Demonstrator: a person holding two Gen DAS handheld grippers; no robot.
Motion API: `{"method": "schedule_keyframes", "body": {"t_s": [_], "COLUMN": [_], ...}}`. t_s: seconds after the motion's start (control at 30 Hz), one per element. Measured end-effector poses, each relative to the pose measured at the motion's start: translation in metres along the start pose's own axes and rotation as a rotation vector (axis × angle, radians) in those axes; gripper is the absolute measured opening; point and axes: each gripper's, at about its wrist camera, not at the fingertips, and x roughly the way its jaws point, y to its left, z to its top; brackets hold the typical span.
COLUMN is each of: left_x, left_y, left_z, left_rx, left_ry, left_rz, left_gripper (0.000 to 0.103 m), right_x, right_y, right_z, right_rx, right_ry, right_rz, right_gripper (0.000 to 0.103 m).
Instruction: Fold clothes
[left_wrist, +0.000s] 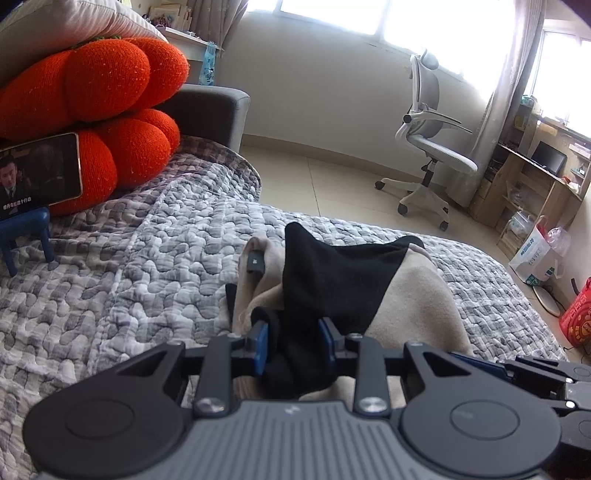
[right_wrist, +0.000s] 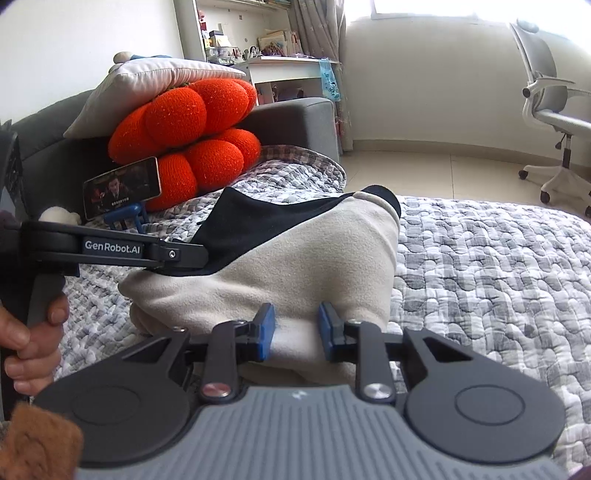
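Jaws pinching garment (right_wrist: 303, 258), quilted bed (right_wrist: 480, 258) (sunlit bedroom)

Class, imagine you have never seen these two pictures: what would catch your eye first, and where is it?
The orange cushions stacked against the sofa's arm, with a phone propped before them, stand out most. Next comes the beige and black garment bunched mid-quilt. The left gripper pinches its black part, the right gripper its beige edge.
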Motion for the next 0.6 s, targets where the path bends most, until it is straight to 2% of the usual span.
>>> {"method": "schedule_keyframes", "body": {"t_s": [0.07,0.13,0.2,0.27,0.47,0.6], "left_x": [0.000,0.000,0.000,0.000,0.000,0.000], "left_y": [0.000,-0.001,0.000,0.001,0.002,0.001], "left_z": [0.000,-0.001,0.000,0.000,0.000,0.000], "left_rx": [0.001,0.004,-0.001,-0.008,-0.008,-0.008], "left_ry": [0.000,0.001,0.002,0.005,0.007,0.008], "left_rz": [0.000,0.003,0.002,-0.003,-0.011,-0.012], "left_gripper": [0.031,0.031,0.031,0.031,0.031,0.031], "right_x": [-0.004,-0.011,-0.012,-0.003,0.037,0.037], "right_y": [-0.003,-0.007,-0.012,-0.020,-0.033,-0.031], "right_z": [0.008,0.018,0.028,0.037,0.034,0.045], "right_rx": [0.026,0.049,0.059,0.064,0.064,0.049], "right_ry": [0.003,-0.030,-0.059,-0.057,0.027,0.058], "right_rz": [0.018,0.030,0.020,-0.011,-0.052,-0.058], "right_gripper": [0.027,0.030,0.035,0.034,0.034,0.034]}}
